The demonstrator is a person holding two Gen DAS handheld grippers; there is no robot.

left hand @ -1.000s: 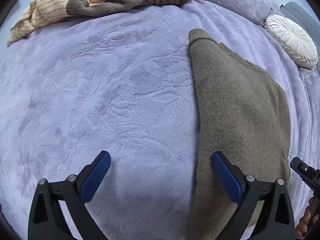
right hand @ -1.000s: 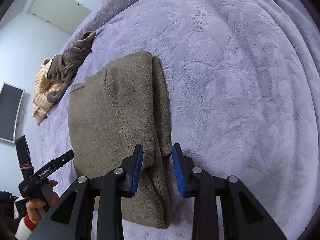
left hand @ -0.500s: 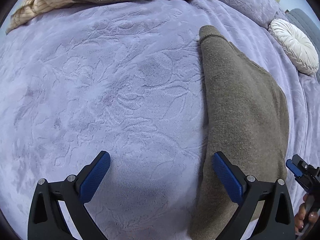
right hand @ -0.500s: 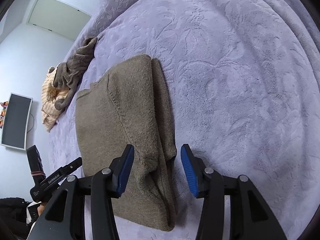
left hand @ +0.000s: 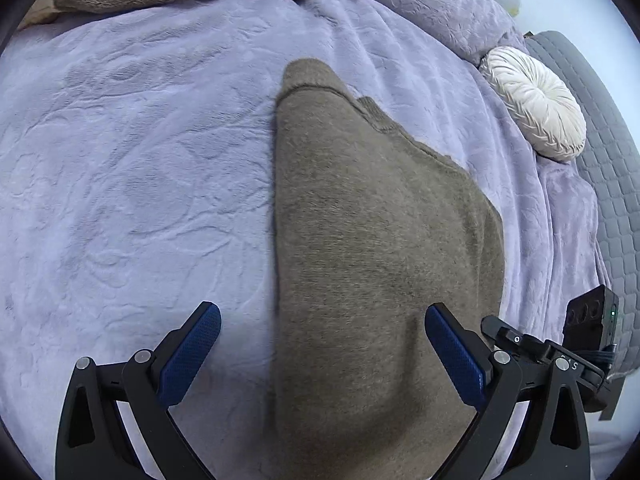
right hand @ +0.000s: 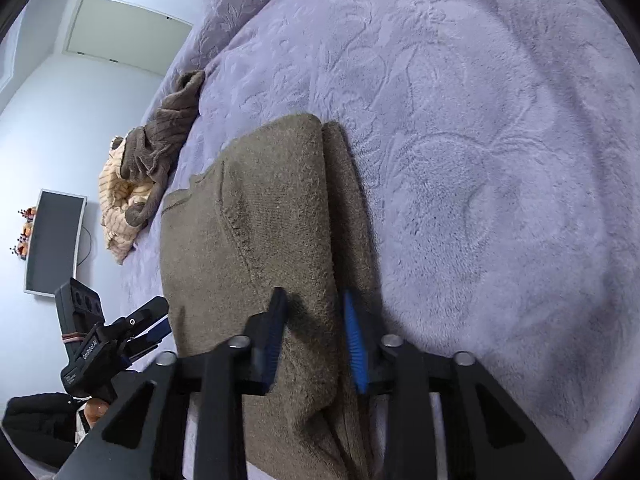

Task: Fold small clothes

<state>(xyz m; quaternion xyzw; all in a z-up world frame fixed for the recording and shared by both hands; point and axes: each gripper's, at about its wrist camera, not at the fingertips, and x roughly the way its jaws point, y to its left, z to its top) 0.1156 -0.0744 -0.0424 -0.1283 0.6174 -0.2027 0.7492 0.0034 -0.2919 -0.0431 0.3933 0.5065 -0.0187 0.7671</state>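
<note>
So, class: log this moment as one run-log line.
left gripper: open over sweater | right gripper: just closing on sweater's folded edge | bedspread

White lettering on the left tongs (right hand: 154, 330) body is too blurred to read.

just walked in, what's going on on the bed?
A person with a handheld gripper in each hand is folding a brown sweater on the lilac bedspread. The right gripper has just been closing on the sweater's folded edge, fabric bunched between its pads. The left gripper hangs open over the sweater's other side, gripping nothing. More unfolded clothes lie piled at the far edge of the bed.
</note>
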